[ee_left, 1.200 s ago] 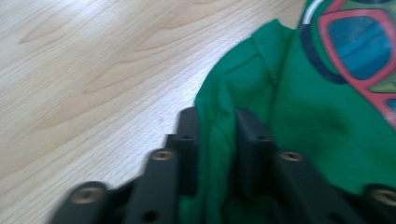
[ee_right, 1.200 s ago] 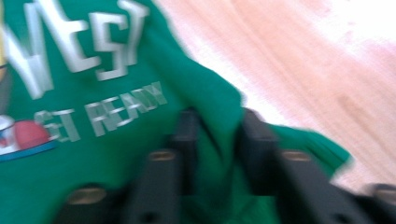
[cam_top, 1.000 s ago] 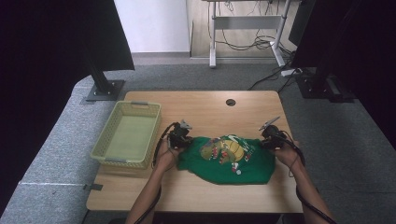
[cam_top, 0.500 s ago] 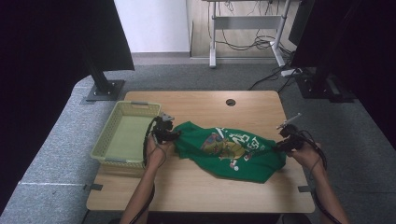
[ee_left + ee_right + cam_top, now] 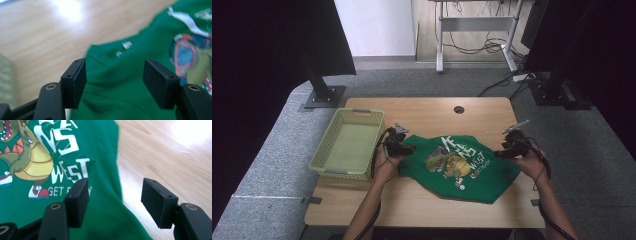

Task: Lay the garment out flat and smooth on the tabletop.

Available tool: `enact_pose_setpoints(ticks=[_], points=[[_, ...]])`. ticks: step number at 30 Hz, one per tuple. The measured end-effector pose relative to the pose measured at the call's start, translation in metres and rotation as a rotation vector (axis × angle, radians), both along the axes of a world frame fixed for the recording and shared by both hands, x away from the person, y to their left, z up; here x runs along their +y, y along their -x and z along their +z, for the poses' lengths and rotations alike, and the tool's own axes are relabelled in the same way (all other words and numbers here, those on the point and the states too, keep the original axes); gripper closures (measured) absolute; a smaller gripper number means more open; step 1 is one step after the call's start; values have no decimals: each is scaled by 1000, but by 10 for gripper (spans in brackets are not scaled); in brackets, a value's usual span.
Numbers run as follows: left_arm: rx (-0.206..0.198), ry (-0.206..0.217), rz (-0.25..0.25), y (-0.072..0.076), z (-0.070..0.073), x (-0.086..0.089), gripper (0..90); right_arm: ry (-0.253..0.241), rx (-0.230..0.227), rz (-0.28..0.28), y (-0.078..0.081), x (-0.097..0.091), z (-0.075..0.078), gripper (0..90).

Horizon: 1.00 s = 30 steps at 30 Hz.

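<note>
Both claws, my left gripper (image 5: 398,148) and right gripper (image 5: 507,151), have just opened, releasing the green T-shirt (image 5: 462,167), which lies spread lengthwise between them beside the yellow basket (image 5: 328,150), left claw nearer.

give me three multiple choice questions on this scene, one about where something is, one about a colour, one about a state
1. Where is the basket?
A. at the table's left side, by the left gripper
B. at the table's right edge
C. on the floor

2. What colour is the t-shirt?
A. red
B. green
C. white

3. How do the right gripper jaws stand?
A. clamped on the shirt
B. shut on nothing
C. open, over the shirt's edge

Key: 1 A, the high view shows it left of the shirt; 2 B, green cloth with a cartoon print; 3 C, the right gripper view shows a clear gap, the jaws having just been opening.
</note>
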<state>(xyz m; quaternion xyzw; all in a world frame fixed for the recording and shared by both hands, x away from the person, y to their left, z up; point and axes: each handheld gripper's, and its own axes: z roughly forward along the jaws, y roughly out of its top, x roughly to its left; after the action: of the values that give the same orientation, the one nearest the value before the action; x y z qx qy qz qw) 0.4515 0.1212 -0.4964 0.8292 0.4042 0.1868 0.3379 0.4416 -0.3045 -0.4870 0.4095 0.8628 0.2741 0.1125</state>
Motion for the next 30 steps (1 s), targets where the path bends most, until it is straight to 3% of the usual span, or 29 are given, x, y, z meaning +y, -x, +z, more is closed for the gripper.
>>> enact_pose_setpoints(ticks=[1, 2, 3, 4, 5, 7, 11, 15, 17, 18, 19, 21, 23, 24, 25, 26, 28, 30], points=[[22, -33, -31, 3, -13, -7, 347, 0, 0, 0, 0, 0, 0, 373], [22, -33, -31, 3, -13, -7, 346, 0, 0, 0, 0, 0, 0, 373], [22, -33, -31, 3, -13, -7, 346, 13, 20, 22, -4, 8, -18, 373], [37, -69, -61, 6, -22, -12, 346, 13, 20, 22, -4, 8, -18, 363], [45, -70, -67, 7, -25, -13, 344, 22, 32, 36, -5, 12, -33, 361], [56, -83, -78, 9, -30, -15, 341, 29, 42, 42, -4, 12, -41, 360], [66, -110, -88, 11, -36, -18, 338, 41, 45, 45, -1, 12, -45, 357], [73, -103, -87, 10, -39, -18, 332, 44, 36, 54, 4, 12, -46, 361], [74, -111, -81, 9, -39, -17, 332, 52, 38, 66, 13, 14, -45, 371], [75, -112, -77, 8, -39, -16, 320, 61, 46, 88, 27, 15, -45, 374], [75, -112, -77, 8, -39, -16, 317, 61, 46, 88, 27, 15, -45, 374], [81, -98, -61, 3, -40, -13, 307, 70, 60, 113, 40, 18, -44, 374], [81, -98, -61, 3, -40, -13, 300, 78, 65, 128, 46, 19, -44, 374], [82, -73, -44, -3, -41, -8, 300, 78, 65, 128, 46, 19, -44, 374], [82, -73, -44, -3, -41, -8, 291, 78, 65, 128, 46, 19, -44, 374], [51, -105, -50, -3, -40, -8, 291, 108, 93, 174, 60, 24, -41, 373], [29, -119, -52, -2, -37, -9, 320, 115, 72, 176, 61, 25, -37, 364], [20, -35, -71, 6, -26, -8, 322, 84, 31, 148, 51, 26, -25, 344]])
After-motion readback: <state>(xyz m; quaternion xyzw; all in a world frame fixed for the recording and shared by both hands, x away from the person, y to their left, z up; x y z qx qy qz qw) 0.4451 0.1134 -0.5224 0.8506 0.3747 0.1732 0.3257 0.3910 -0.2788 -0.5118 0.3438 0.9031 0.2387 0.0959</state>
